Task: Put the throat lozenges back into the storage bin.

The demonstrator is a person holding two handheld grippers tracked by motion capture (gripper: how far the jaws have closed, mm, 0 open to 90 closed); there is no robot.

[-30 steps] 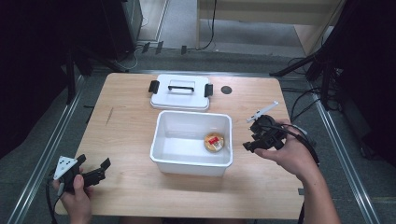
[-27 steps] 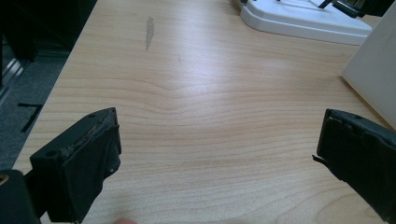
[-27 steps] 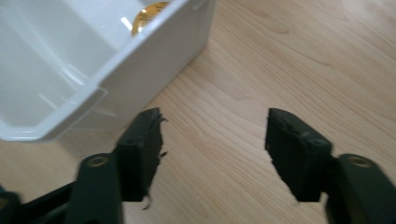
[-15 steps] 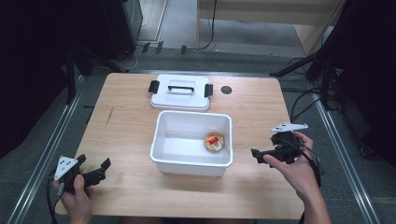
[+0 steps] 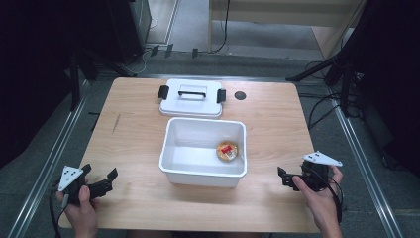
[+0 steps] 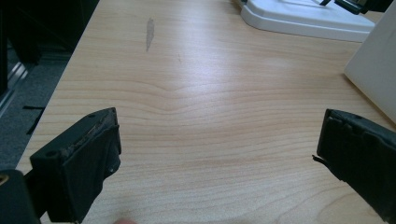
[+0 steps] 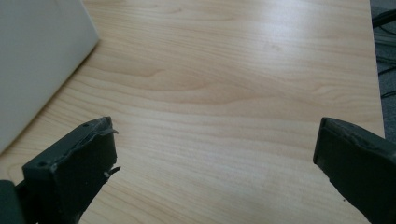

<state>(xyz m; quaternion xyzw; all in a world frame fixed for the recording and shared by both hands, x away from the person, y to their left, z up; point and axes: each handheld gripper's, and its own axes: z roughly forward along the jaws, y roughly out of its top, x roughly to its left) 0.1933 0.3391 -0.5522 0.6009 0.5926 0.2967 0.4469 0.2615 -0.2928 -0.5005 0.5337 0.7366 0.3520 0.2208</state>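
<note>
A white plastic bin (image 5: 203, 174) stands in the middle of the wooden table. Inside it, at the right, lies a small round orange item with a red label (image 5: 227, 151). The bin's white lid (image 5: 191, 100), with black clips, lies flat just behind it. My left gripper (image 5: 100, 172) rests open near the table's front left corner, nothing between its jaws. My right gripper (image 5: 285, 177) is open and empty too, low over the front right of the table, right of the bin. The bin's wall (image 6: 378, 70) shows to the right of the left gripper (image 6: 219, 140), and to the left (image 7: 37, 60) of the right gripper (image 7: 215, 140).
A small dark round hole (image 5: 240, 95) marks the table to the right of the lid. A grey scuff (image 6: 149, 32) marks the wood at the left. Metal rails run along both sides of the table, with cables on the floor at the right.
My right gripper has drawn back from beside the bin's right rim toward the table's front right edge. The left gripper has stayed put.
</note>
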